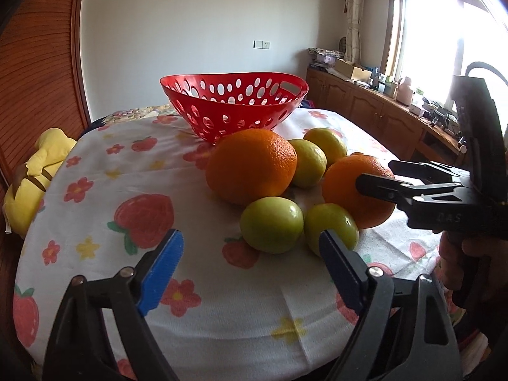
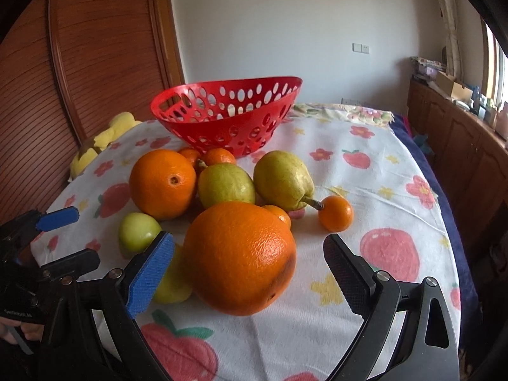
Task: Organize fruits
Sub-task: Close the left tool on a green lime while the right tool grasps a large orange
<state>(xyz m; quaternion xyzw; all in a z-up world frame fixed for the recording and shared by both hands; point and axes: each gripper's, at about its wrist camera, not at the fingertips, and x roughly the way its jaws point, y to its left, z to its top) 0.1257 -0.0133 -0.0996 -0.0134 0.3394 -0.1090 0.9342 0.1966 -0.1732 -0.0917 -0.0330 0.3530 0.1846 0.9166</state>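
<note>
Red plastic basket sits empty at the back of the cloth-covered bench. Oranges, pears and green fruit lie clustered before it. Both the left hand-held gripper and the right hand-held gripper have jaws apart, gripping nothing.

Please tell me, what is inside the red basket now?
Nothing shows inside the red basket: through its holes only wall and cloth are seen. Its bottom is hidden by the near wall. All the fruit, like the big orange, lies outside.
</note>
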